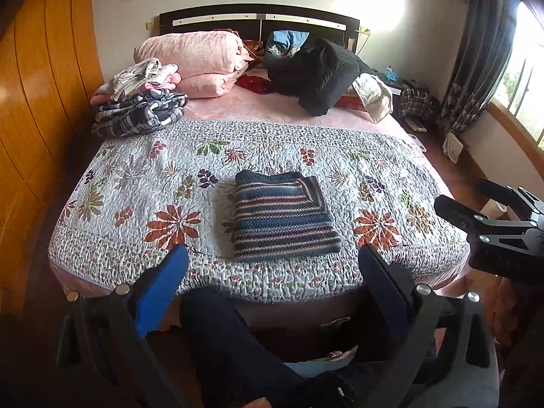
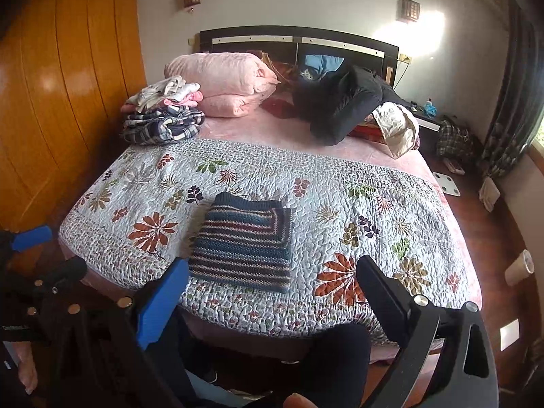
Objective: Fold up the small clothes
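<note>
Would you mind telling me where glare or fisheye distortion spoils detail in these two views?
Left wrist view: the window blows out white, with a glare patch on the wall above the headboard; the wardrobe bows. Right wrist view: the same wall glare; the striped sweater stays sharp.

You see a knitted striped sweater [image 1: 284,217] of coarse wool on a quilted, bumpy cotton bedspread [image 1: 142,183]. The wooden wardrobe [image 1: 37,102] beside you is glossy, lacquered.
</note>
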Demonstrator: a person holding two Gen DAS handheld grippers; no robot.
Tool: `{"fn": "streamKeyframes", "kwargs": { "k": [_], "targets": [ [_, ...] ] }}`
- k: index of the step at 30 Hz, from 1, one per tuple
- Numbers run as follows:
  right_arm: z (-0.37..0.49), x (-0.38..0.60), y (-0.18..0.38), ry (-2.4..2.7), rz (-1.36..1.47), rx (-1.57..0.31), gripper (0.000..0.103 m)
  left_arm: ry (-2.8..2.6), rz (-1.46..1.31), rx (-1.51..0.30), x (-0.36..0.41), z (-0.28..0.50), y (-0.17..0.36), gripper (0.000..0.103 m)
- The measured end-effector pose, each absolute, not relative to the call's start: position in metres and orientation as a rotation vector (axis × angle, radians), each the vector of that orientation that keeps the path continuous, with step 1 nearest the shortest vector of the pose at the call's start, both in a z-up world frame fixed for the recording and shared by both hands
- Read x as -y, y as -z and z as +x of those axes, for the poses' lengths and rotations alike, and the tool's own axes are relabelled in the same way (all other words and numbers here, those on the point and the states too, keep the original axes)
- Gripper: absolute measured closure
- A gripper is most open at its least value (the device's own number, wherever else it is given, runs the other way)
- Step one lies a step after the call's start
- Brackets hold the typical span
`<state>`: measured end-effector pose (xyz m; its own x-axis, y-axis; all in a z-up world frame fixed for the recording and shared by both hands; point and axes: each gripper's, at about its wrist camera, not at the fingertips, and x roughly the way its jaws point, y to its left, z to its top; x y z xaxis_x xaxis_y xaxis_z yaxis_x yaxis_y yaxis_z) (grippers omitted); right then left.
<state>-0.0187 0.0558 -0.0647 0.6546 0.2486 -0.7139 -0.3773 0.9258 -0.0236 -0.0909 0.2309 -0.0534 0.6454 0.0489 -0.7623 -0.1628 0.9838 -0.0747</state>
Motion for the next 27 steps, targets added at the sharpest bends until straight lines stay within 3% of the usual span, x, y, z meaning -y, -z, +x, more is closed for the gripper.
{"fn": "streamKeyframes", "kwargs": {
  "k": [27],
  "targets": [
    [-0.014,-0.068,0.076,-0.318,-0.223,-0.762,0.004,-0.107,-0.136,-0.881,-0.224,-0.08,0.068,0.004]
  ]
}}
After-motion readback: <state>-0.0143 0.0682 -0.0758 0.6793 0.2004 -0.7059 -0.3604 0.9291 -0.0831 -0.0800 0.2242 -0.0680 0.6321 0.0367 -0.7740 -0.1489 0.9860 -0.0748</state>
